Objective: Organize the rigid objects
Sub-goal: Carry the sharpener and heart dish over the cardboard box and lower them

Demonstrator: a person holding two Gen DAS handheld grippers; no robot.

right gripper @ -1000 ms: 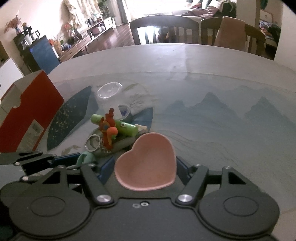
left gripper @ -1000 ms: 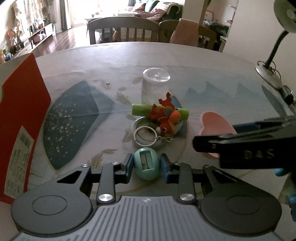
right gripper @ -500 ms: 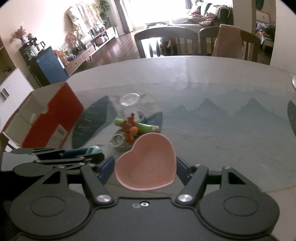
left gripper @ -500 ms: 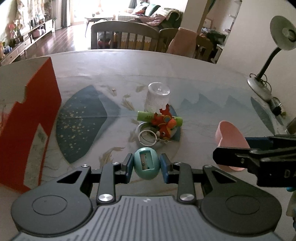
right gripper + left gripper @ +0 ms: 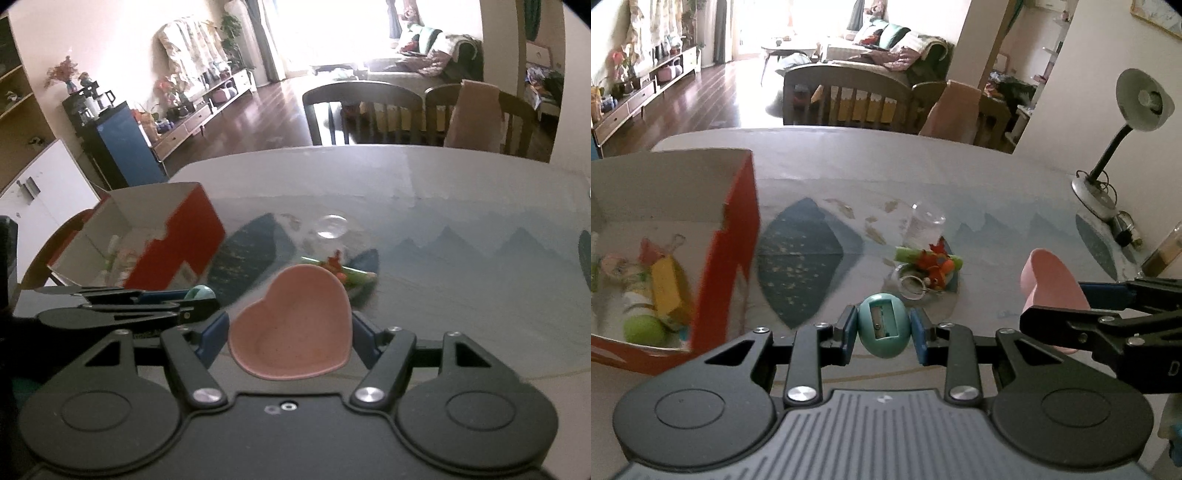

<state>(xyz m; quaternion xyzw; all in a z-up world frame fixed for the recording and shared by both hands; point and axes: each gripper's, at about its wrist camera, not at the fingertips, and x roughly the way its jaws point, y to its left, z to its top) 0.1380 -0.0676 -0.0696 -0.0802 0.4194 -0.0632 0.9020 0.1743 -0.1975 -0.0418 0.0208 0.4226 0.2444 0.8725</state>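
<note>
My left gripper (image 5: 883, 330) is shut on a teal egg-shaped pencil sharpener (image 5: 882, 325) and holds it above the table. My right gripper (image 5: 290, 334) is shut on a pink heart-shaped dish (image 5: 293, 328), also lifted; the dish shows in the left wrist view (image 5: 1051, 284) too. An open red and white box (image 5: 735, 236) stands at the left with several small items inside, and shows in the right wrist view (image 5: 177, 236). On the table ahead lie a green tube (image 5: 905, 254), an orange toy keychain (image 5: 936, 266) with a ring, and a clear plastic cup (image 5: 923, 227).
A desk lamp (image 5: 1108, 147) stands at the table's right edge with small items beside it. Chairs (image 5: 364, 110) stand behind the far edge. The table (image 5: 461, 206) carries a blue mountain-print cover.
Both grippers have risen and pulled back with their objects. The views have swung left, so the open top of the red box now shows.
</note>
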